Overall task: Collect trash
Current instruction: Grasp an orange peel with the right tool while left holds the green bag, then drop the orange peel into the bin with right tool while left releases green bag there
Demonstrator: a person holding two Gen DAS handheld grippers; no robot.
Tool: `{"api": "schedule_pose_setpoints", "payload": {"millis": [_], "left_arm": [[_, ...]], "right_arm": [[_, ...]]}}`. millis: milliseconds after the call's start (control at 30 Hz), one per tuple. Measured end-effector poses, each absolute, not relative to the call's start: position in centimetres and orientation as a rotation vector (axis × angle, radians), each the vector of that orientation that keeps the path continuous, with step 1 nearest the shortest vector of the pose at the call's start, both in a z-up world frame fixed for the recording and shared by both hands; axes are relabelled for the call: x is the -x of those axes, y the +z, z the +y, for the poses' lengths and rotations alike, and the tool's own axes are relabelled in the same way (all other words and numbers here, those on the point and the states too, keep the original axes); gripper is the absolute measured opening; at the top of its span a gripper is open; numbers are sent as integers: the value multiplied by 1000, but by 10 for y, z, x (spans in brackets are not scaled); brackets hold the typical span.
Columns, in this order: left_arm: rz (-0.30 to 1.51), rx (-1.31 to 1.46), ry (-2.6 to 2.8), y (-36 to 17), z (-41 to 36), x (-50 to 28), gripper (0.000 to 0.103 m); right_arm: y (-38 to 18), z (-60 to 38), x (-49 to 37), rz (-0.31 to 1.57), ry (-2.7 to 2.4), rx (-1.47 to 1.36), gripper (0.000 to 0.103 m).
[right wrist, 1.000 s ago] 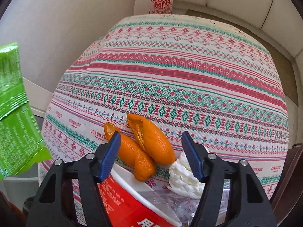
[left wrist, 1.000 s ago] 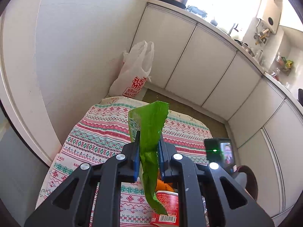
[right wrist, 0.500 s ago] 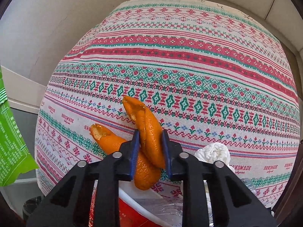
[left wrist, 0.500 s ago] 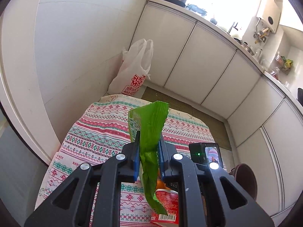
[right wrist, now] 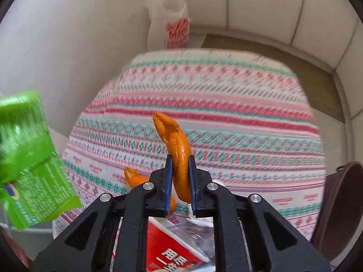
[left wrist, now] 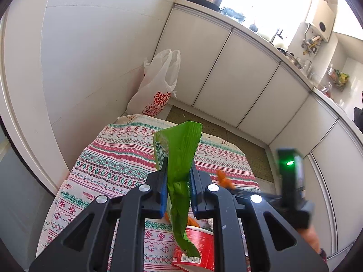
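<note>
In our left tool (left wrist: 178, 176) we grasp a crinkled green plastic snack wrapper (left wrist: 179, 158); the two blue pads are clenched on its middle, so its torn top stands above them and its lower end hangs down over a red paper cup with a barcode (left wrist: 199, 249). The same wrapper shows at the left edge of the right wrist view (right wrist: 34, 154).

Our right tool (right wrist: 180, 176) is clenched on a curved piece of orange peel (right wrist: 178, 149), which is lifted off the tabletop (right wrist: 226, 113) and points upward. A second piece of orange peel (right wrist: 136, 179) lies on the striped red, green and white patterned cloth of the tabletop, just left of the right tool. Under the right tool we see the red cup (right wrist: 172, 256), some clear plastic film (right wrist: 195, 231) and a bit of white crumpled tissue (right wrist: 199, 221).

A white plastic shopping bag with red print (left wrist: 158, 86) stands on the floor behind the far edge of the tabletop, against the white wall.
</note>
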State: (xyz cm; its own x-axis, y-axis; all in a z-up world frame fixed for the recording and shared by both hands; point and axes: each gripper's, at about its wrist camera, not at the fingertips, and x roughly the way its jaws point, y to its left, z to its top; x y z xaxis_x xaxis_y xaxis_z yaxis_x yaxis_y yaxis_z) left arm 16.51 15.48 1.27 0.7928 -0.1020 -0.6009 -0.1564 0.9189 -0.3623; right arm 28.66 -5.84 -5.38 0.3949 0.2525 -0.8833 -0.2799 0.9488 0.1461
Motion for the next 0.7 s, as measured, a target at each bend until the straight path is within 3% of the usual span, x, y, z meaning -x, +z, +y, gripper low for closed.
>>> {"api": "schedule_pose_setpoints", "payload": {"millis": [367, 700], "left_arm": [[663, 377, 2, 15, 118, -166, 16], [682, 324, -42, 12, 69, -171, 16]], "right_arm": [[46, -210, -251, 643, -170, -21, 13], [4, -316, -212, 497, -523, -34, 19]]}}
